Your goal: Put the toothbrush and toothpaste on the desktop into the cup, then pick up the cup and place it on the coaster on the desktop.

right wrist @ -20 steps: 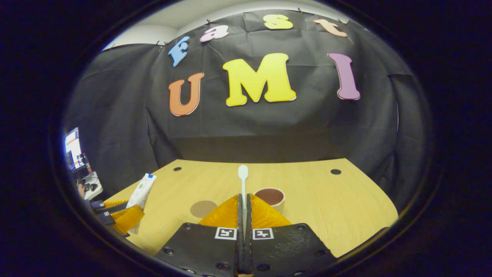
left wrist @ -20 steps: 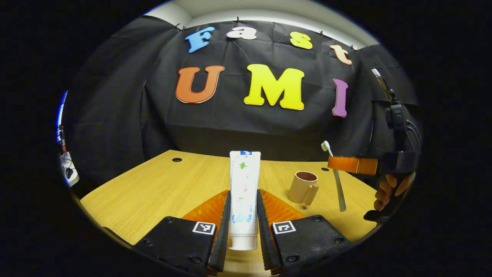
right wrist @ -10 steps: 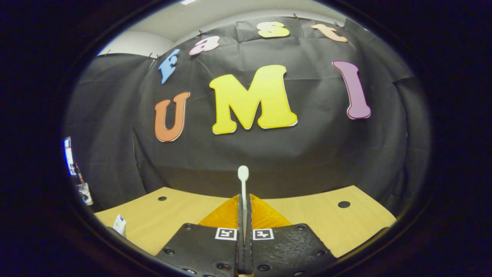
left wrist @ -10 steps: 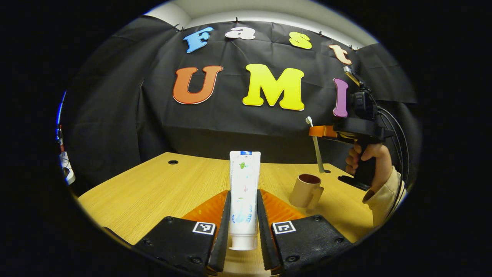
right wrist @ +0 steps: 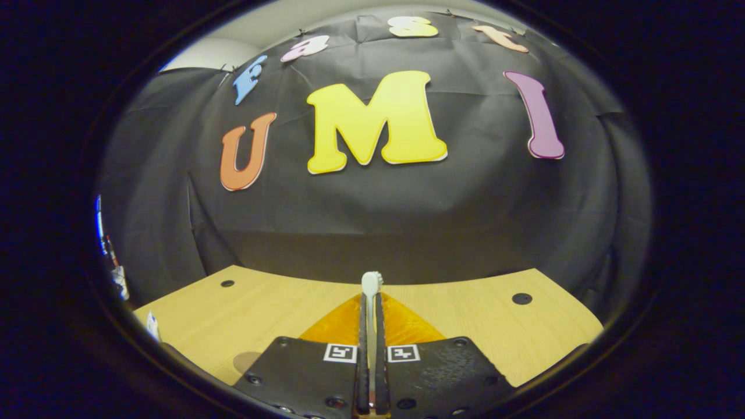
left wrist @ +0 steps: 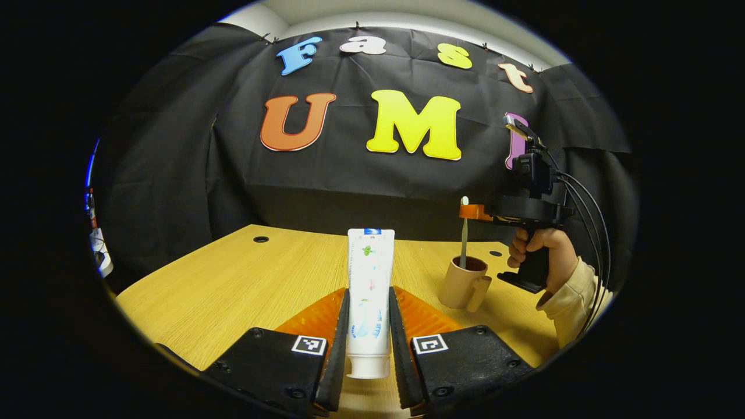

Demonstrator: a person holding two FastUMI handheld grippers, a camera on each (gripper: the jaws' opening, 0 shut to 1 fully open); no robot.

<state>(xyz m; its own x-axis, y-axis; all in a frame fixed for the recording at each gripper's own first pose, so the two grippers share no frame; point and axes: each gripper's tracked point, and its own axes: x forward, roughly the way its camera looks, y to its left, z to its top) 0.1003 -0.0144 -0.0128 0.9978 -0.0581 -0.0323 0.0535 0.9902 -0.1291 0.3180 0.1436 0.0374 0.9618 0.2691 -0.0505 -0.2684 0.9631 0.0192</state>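
Observation:
My left gripper (left wrist: 369,291) is shut on the white toothpaste tube (left wrist: 370,273), which is gripped low down with its flat end away from me, above the wooden desktop (left wrist: 244,285). To the right stands the beige cup (left wrist: 463,285), its handle toward me. The toothbrush (left wrist: 464,233) stands upright with its lower end inside the cup. My right gripper (left wrist: 472,211), held by a hand (left wrist: 538,253), grips it near the top. In the right gripper view the right gripper (right wrist: 371,298) is shut on the handle, and the toothbrush (right wrist: 371,281) shows its head just past the fingertips.
A brown round coaster (right wrist: 245,361) peeks out at the lower left of the right gripper view. Dark round holes (left wrist: 261,239) (right wrist: 521,298) sit near the desktop's far corners. The black cloth wall closes the back. Cables (left wrist: 591,221) trail from the right gripper.
The right gripper carried the toothbrush up and over, then lowered its handle end into the cup. The brush head now sits nearer the fingertips. The left gripper stayed still with the toothpaste.

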